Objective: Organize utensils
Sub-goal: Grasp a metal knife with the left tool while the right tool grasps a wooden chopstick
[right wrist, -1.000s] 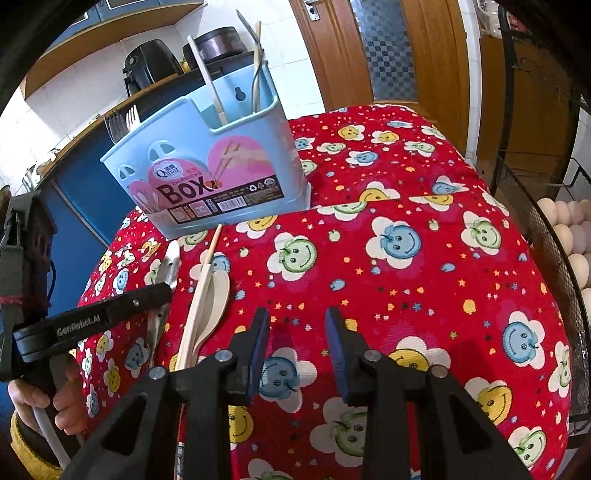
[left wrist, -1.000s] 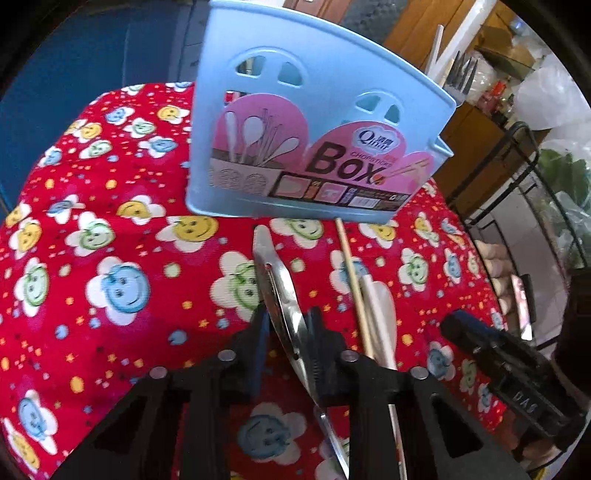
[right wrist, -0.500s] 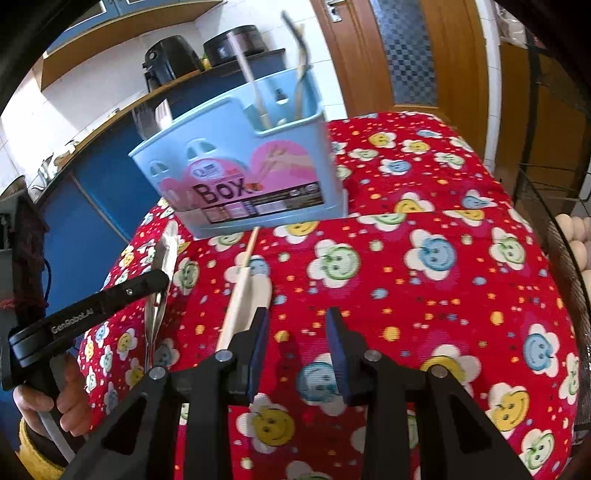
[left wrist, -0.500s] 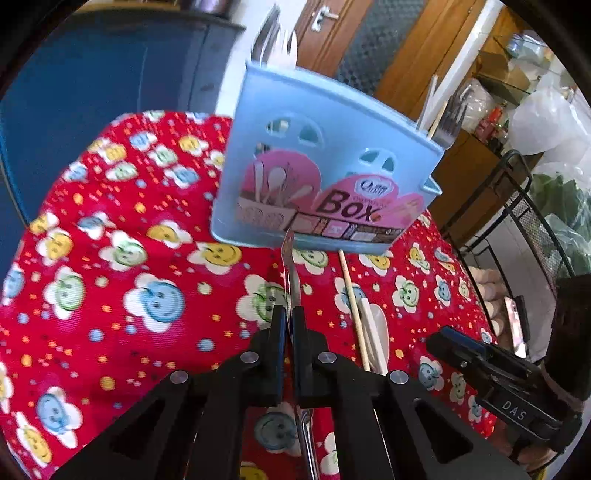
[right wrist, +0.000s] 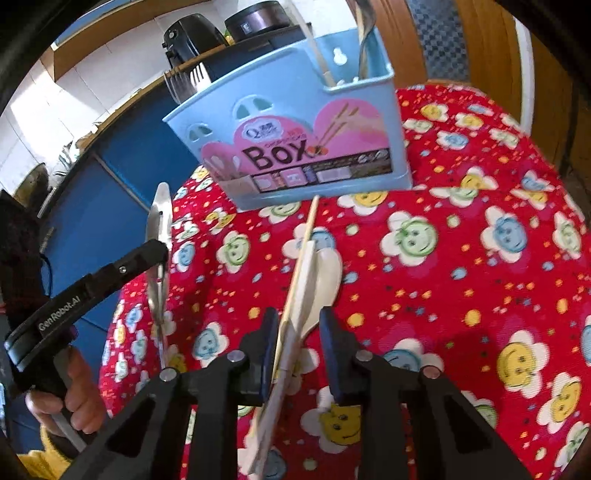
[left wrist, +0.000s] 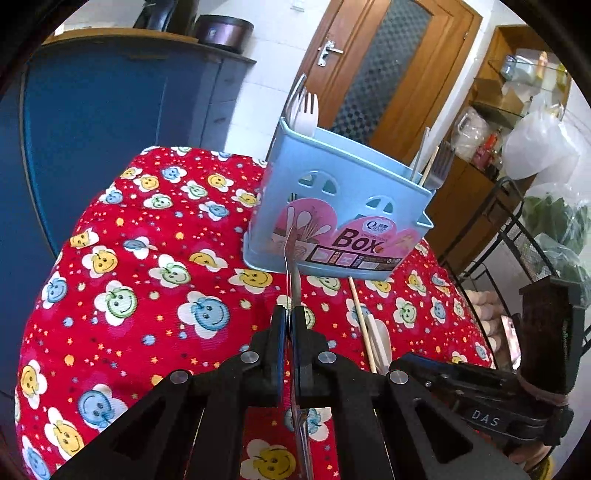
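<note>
While clamped edge-on, the knife (left wrist: 293, 273) points toward the box (left wrist: 332, 206)

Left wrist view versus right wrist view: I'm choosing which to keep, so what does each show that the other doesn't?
Only the left wrist view: a wooden door and wire rack. Only the right wrist view: the hand holding the left gripper. Both: the blue utensil box, metal knife in the left gripper, chopstick and white spoon.

Home kitchen: blue cabinets (left wrist: 110, 110), countertop cooker (left wrist: 223, 31), egg rack (left wrist: 487, 306).
</note>
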A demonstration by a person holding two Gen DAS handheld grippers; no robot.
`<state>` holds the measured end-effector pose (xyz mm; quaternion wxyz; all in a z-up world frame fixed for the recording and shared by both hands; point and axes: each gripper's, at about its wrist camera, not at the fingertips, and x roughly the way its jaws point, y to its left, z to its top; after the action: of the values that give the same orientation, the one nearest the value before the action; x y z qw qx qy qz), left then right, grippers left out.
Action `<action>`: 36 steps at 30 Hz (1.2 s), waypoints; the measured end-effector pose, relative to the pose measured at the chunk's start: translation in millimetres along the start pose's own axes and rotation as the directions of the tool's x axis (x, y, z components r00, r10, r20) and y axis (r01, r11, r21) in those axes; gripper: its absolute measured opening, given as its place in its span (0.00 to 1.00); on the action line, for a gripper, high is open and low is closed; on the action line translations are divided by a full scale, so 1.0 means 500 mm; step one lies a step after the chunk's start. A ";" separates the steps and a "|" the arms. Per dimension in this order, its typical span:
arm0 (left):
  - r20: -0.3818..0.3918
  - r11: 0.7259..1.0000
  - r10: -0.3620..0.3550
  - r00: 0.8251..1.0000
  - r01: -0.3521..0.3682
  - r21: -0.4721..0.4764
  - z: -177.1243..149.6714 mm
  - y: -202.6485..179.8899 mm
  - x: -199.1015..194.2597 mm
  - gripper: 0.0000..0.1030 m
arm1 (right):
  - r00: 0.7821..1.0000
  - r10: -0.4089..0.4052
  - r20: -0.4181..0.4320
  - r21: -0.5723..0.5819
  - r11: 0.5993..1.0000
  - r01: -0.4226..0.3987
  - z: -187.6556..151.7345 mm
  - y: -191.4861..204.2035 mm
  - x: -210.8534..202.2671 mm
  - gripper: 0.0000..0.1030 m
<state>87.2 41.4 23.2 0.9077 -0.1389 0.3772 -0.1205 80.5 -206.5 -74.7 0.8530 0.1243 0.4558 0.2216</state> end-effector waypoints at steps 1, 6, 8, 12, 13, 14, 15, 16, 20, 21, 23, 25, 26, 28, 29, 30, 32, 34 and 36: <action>0.002 1.000 -0.004 1.000 0.004 -0.001 -0.001 0.001 -0.002 0.03 | 1.000 0.006 -0.009 0.013 1.000 -0.006 0.001 -0.002 0.004 0.26; 0.008 1.000 -0.016 1.000 0.016 -0.001 -0.004 0.003 -0.008 0.03 | 0.999 -0.010 -0.038 0.001 1.000 0.010 0.003 0.004 0.020 0.26; 0.017 1.000 -0.020 1.000 0.020 0.000 -0.005 0.003 -0.014 0.03 | 0.998 -0.017 -0.064 -0.013 1.000 0.016 0.007 0.009 0.030 0.26; 0.031 1.000 -0.027 0.999 0.027 -0.006 -0.005 0.007 -0.025 0.03 | 0.995 -0.052 -0.086 -0.053 0.997 0.047 0.013 0.025 0.043 0.24; 0.036 1.000 -0.025 0.999 0.025 -0.006 -0.005 0.008 -0.027 0.03 | 0.994 -0.060 -0.090 -0.057 0.997 0.055 0.015 0.029 0.047 0.21; 0.040 1.000 -0.024 0.999 0.025 -0.005 -0.005 0.009 -0.030 0.03 | 0.994 -0.067 -0.091 -0.061 0.996 0.062 0.015 0.030 0.046 0.15; 0.045 1.000 -0.026 0.999 0.026 -0.004 -0.005 0.010 -0.034 0.03 | 0.993 -0.073 -0.092 -0.063 0.996 0.067 0.016 0.032 0.046 0.12; 0.048 1.000 -0.027 0.998 0.027 -0.004 -0.004 0.010 -0.036 0.03 | 0.993 -0.076 -0.092 -0.064 0.995 0.071 0.018 0.033 0.044 0.09; 0.062 1.000 -0.031 0.998 0.031 0.002 -0.004 0.009 -0.048 0.03 | 0.991 -0.081 -0.104 -0.051 0.996 0.076 0.018 0.032 0.040 0.08; 0.065 1.000 -0.031 0.997 0.031 0.004 -0.004 0.008 -0.051 0.03 | 0.991 -0.079 -0.105 -0.046 0.996 0.074 0.018 0.028 0.036 0.08; 0.067 1.000 -0.028 0.997 0.028 0.008 -0.004 0.008 -0.055 0.03 | 0.992 -0.073 -0.099 -0.034 0.997 0.070 0.015 0.021 0.025 0.08; 0.068 1.000 -0.029 0.997 0.028 0.007 -0.004 0.008 -0.058 0.03 | 0.994 -0.060 -0.089 -0.023 0.998 0.059 0.012 0.017 0.014 0.08; 0.070 1.000 -0.030 0.997 0.029 0.008 -0.005 0.008 -0.060 0.03 | 0.995 -0.055 -0.083 -0.018 0.998 0.054 0.010 0.014 0.008 0.08; 0.079 1.000 -0.027 0.997 0.027 0.010 -0.004 0.007 -0.067 0.03 | 0.997 -0.043 -0.065 -0.011 0.999 0.043 0.007 0.013 -0.007 0.08; 0.083 1.000 -0.028 0.996 0.027 0.011 -0.004 0.006 -0.071 0.03 | 0.998 -0.038 -0.054 -0.009 0.999 0.038 0.006 0.013 -0.015 0.08; 0.091 1.000 -0.030 0.995 0.029 0.012 -0.004 0.005 -0.076 0.03 | 0.998 -0.034 -0.043 -0.007 0.999 0.034 0.005 0.013 -0.023 0.08; 0.107 0.999 -0.029 0.994 0.028 0.015 -0.004 0.002 -0.086 0.03 | 1.000 -0.025 -0.016 -0.007 1.000 0.025 0.003 0.013 -0.041 0.08; 0.122 1.000 -0.028 0.992 0.027 0.017 -0.003 0.000 -0.096 0.03 | 1.000 -0.015 0.014 -0.004 1.000 0.015 -0.001 0.016 -0.059 0.08; 0.133 0.999 -0.030 0.991 0.028 0.020 -0.005 -0.004 -0.106 0.03 | 0.999 -0.006 0.040 0.000 1.000 0.006 -0.003 0.017 -0.075 0.08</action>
<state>48.8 56.2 57.0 0.9302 -0.1441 0.3125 -0.1276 58.5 -217.5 -44.8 0.8626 0.1271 0.4391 0.2168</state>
